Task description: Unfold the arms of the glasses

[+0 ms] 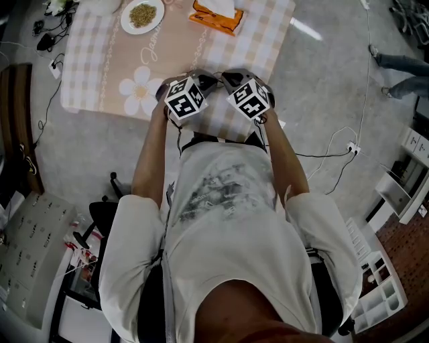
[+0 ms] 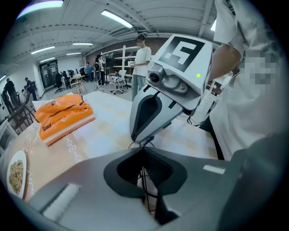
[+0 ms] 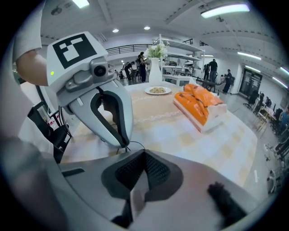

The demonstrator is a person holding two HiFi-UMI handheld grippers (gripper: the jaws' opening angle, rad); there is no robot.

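From the head view, the left gripper (image 1: 204,82) and the right gripper (image 1: 231,79) are seen held tip to tip over the near edge of the checked table (image 1: 100,67). A plate (image 1: 142,15) lies toward 11 o'clock from them and an orange packet (image 1: 216,15) toward 12 o'clock. The glasses cannot be made out here, being hidden under the two heads.

In the left gripper view, the left jaws are seen clenched, with thin dark wire of the glasses (image 2: 144,180) running down the slit between them. The other gripper's tip is met at 12 o'clock, right at that wire.

In the right gripper view, the right jaws are likewise pressed together, and a fine loop of the frame (image 3: 130,145) shows at their tip. It is judged, not plainly seen, that wire is pinched there too.

The step in hand is judged to be the swinging-out of one arm. It is best done with one grip kept fixed on the frame. The other should be drawn round the hinge in a slow arc, not pulled straight, so that the thin wire is neither bent nor slipped.
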